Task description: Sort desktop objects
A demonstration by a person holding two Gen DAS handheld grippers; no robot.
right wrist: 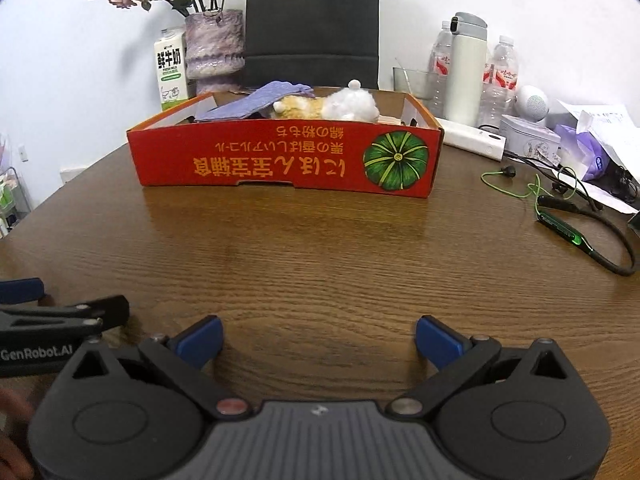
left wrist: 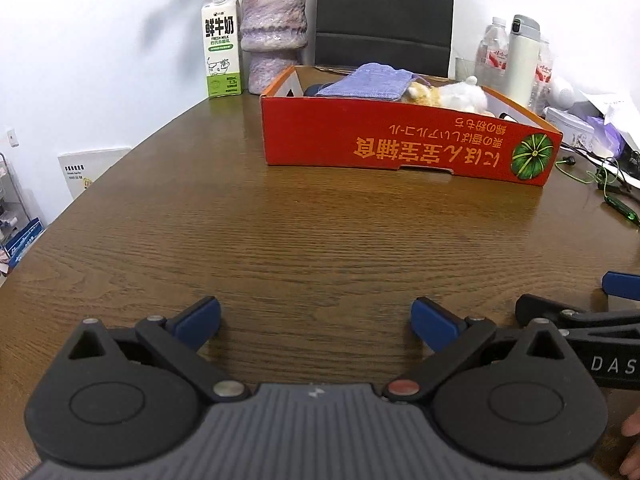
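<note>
Both tongs sit spread wide and empty, low over bare wooden surface (left wrist: 320,220): your left tongs (left wrist: 316,322), your right tongs (right wrist: 318,338), side by side. Red cardboard tray (right wrist: 286,160) stands well ahead of them, mid-surface, pumpkin print facing you. Inside it: purple cloth (right wrist: 264,100) tilted over a plush toy (right wrist: 328,106), touching. Green earphones (right wrist: 560,224) lie right of the tray, apart from it.

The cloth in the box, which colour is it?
The cloth is pale purple-blue, lying in the red box; the right wrist view shows it best.
</note>
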